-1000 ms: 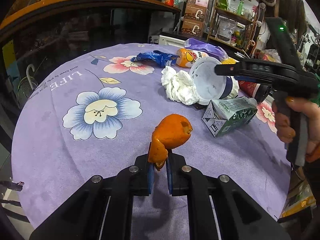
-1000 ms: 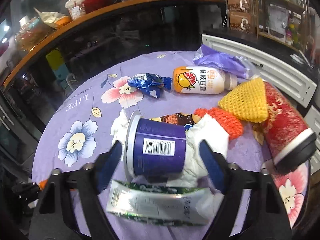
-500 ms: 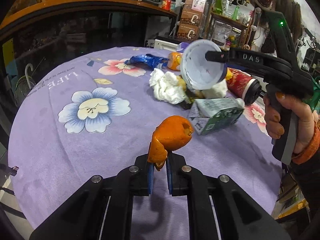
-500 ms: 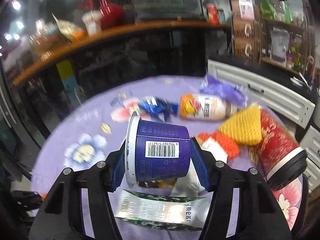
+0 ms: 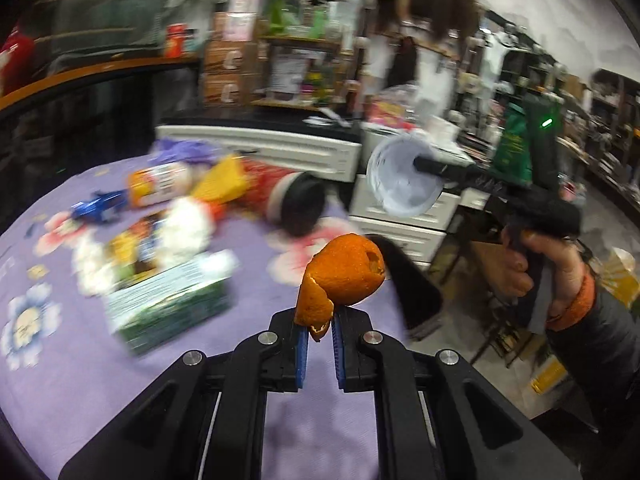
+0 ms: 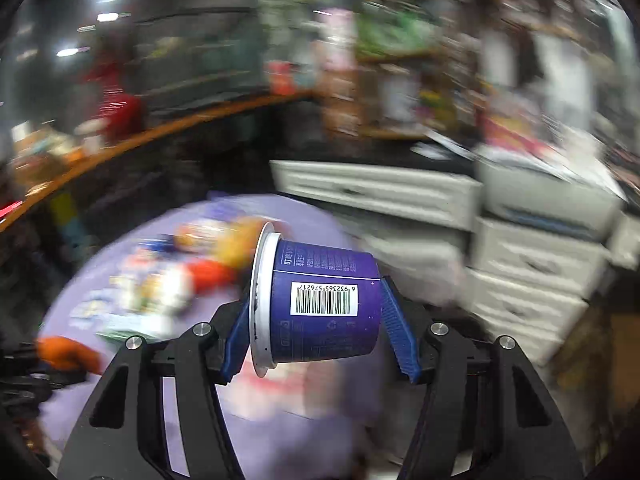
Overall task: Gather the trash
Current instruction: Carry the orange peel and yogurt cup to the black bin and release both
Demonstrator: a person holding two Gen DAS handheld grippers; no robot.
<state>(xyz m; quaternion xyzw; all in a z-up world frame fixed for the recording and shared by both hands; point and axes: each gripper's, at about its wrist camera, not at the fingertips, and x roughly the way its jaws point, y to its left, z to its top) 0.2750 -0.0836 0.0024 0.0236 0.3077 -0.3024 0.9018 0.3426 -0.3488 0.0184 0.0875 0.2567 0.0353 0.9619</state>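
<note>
While the left gripper (image 5: 318, 330) pinches one orange peel (image 5: 344, 276), the right gripper (image 6: 316, 324) clamps one purple cup (image 6: 320, 304) sideways between its pads.

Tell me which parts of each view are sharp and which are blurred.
Left wrist: left claw and orange peel crisp; table litter and shelves smeared. Right wrist: right claw and purple cup sharp; everything behind streaked, worse than left.

Motion blur smears the trash pile (image 5: 160, 232) on the bench (image 5: 248, 280) left of the left gripper (image 5: 318, 336), its labels unreadable.
</note>
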